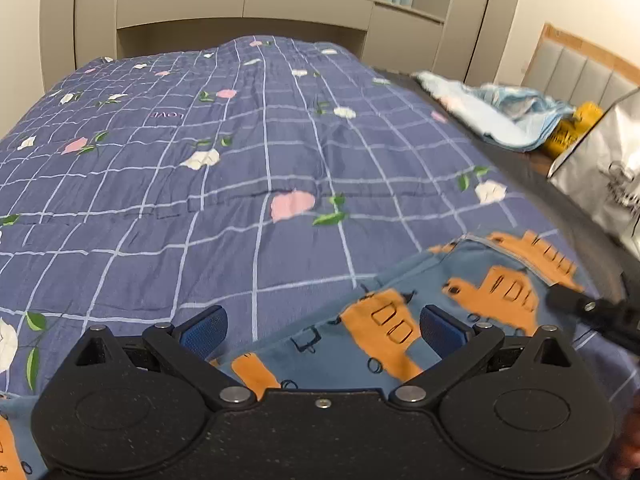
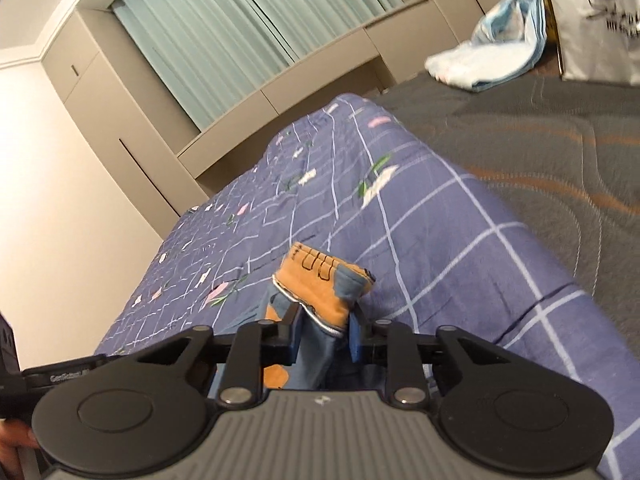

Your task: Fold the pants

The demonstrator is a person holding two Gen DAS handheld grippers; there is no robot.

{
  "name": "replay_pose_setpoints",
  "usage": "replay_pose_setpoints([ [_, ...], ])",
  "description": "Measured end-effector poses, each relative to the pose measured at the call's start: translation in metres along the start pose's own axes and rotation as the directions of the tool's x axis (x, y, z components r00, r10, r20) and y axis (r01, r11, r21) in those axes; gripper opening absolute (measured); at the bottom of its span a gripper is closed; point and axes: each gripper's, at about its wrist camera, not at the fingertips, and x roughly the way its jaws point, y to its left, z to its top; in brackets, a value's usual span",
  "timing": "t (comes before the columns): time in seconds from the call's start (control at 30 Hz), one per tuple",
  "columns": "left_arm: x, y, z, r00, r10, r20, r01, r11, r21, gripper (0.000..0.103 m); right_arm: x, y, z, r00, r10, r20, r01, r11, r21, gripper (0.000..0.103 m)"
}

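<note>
Blue pants with orange prints lie on the bed's near right part. My left gripper hovers over them, open wide; its blue pads stand either side of the fabric without pressing it. In the right wrist view a bunched edge of the pants sticks up between the fingers of my right gripper, whose jaws stand narrow, shut on the cloth. A black finger of the right gripper shows at the right edge of the left wrist view, on the pants' far edge.
A blue checked bedspread with flowers covers the bed; grey quilted mattress shows on its right. At the far right lie a light blue cloth pile, a yellow item and a silver bag. Beige cabinets stand behind.
</note>
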Motion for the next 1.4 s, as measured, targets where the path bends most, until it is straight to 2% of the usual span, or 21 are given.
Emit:
replay_pose_setpoints([
  [0.03, 0.004, -0.002, -0.002, 1.000, 0.020, -0.011, -0.020, 1.000, 0.011, 0.102, -0.001, 0.000, -0.001, 1.000, -0.001, -0.004, 0.001, 1.000, 0.010, 0.029],
  [0.1, 0.012, -0.002, -0.006, 0.997, 0.069, -0.038, -0.068, 0.997, 0.028, 0.102, -0.002, -0.002, -0.002, 1.000, -0.006, -0.020, 0.007, 0.999, 0.031, 0.043],
  [0.13, 0.014, -0.001, -0.008, 0.995, 0.084, -0.051, -0.083, 0.996, 0.028, 0.102, -0.003, -0.004, -0.003, 0.999, -0.008, -0.031, 0.009, 0.999, 0.042, 0.056],
  [0.27, 0.015, 0.004, -0.013, 0.996, 0.079, -0.051, -0.078, 0.997, 0.020, 0.102, -0.004, -0.001, -0.008, 0.996, -0.036, -0.081, 0.036, 0.999, 0.003, 0.076],
  [0.33, 0.017, 0.005, -0.013, 0.995, 0.079, -0.052, -0.078, 0.997, 0.024, 0.102, -0.002, 0.002, -0.010, 0.994, -0.031, -0.103, 0.028, 0.999, -0.023, 0.083],
  [0.43, 0.017, 0.005, -0.013, 0.996, 0.079, -0.052, -0.078, 0.997, 0.020, 0.102, 0.010, 0.002, -0.007, 0.993, -0.036, -0.115, 0.033, 0.999, -0.027, 0.084],
  [0.5, 0.018, 0.005, -0.012, 0.995, 0.078, -0.056, -0.077, 0.997, 0.016, 0.102, 0.017, -0.004, -0.003, 0.995, -0.019, -0.101, 0.021, 1.000, 0.014, 0.080],
  [0.53, 0.017, 0.006, -0.011, 0.995, 0.077, -0.057, -0.076, 0.997, 0.014, 0.102, 0.020, -0.008, 0.000, 0.996, -0.016, -0.091, 0.020, 0.999, 0.044, 0.070],
  [0.57, 0.016, 0.006, -0.010, 0.995, 0.076, -0.060, -0.076, 0.997, 0.008, 0.102, 0.022, -0.011, 0.002, 0.996, -0.020, -0.084, 0.027, 0.997, 0.073, 0.050],
  [0.63, 0.014, 0.007, -0.008, 0.996, 0.068, -0.064, -0.069, 0.998, -0.007, 0.102, 0.021, -0.015, 0.004, 0.997, -0.035, -0.075, 0.043, 0.994, 0.097, 0.027],
  [0.67, 0.011, 0.008, -0.007, 0.996, 0.059, -0.064, -0.060, 0.998, -0.019, 0.102, 0.020, -0.014, 0.004, 0.997, -0.040, -0.067, 0.046, 0.995, 0.089, 0.021],
  [0.8, -0.001, 0.014, 0.001, 0.999, -0.027, -0.043, 0.023, 0.995, -0.098, 0.102, 0.008, 0.008, 0.002, 0.999, -0.045, -0.004, 0.044, 0.998, -0.044, 0.016],
  [0.9, -0.012, 0.016, 0.007, 0.994, -0.110, -0.018, 0.106, 0.982, -0.158, 0.102, -0.002, 0.032, 0.000, 0.999, -0.035, 0.038, 0.042, 0.981, -0.187, 0.015],
  [1.0, -0.020, 0.016, 0.013, 0.979, -0.204, 0.007, 0.201, 0.959, -0.201, 0.102, -0.011, 0.061, -0.008, 0.998, -0.017, 0.063, 0.037, 0.938, -0.345, 0.014],
  [1.07, -0.024, 0.018, 0.016, 0.957, -0.287, 0.026, 0.285, 0.927, -0.245, 0.102, -0.016, 0.082, -0.015, 0.998, -0.009, 0.069, 0.039, 0.895, -0.445, 0.014],
  [1.13, -0.025, 0.021, 0.016, 0.920, -0.391, 0.042, 0.383, 0.867, -0.319, 0.102, -0.021, 0.098, -0.024, 0.998, 0.001, 0.069, 0.035, 0.852, -0.522, 0.014],
  [1.17, -0.023, 0.024, 0.015, 0.896, -0.442, 0.042, 0.425, 0.829, -0.364, 0.102, -0.023, 0.108, -0.029, 0.998, 0.008, 0.064, 0.030, 0.824, -0.566, 0.014],
  [1.2, -0.020, 0.025, 0.014, 0.873, -0.486, 0.035, 0.457, 0.790, -0.409, 0.102, -0.024, 0.116, -0.034, 0.998, 0.010, 0.061, 0.029, 0.801, -0.598, 0.014],
  [1.23, -0.017, 0.026, 0.012, 0.859, -0.512, 0.027, 0.470, 0.766, -0.438, 0.102, -0.026, 0.125, -0.042, 0.998, 0.007, 0.060, 0.033, 0.764, -0.644, 0.014],
  [1.27, -0.015, 0.026, 0.010, 0.853, -0.522, 0.018, 0.472, 0.755, -0.455, 0.102, -0.028, 0.133, -0.049, 0.998, 0.010, 0.059, 0.033, 0.732, -0.681, 0.014],
  [1.4, -0.016, 0.023, 0.000, 0.860, -0.510, -0.001, 0.454, 0.767, -0.453, 0.102, -0.033, 0.159, -0.081, 0.998, -0.002, 0.058, 0.048, 0.587, -0.808, 0.014],
])
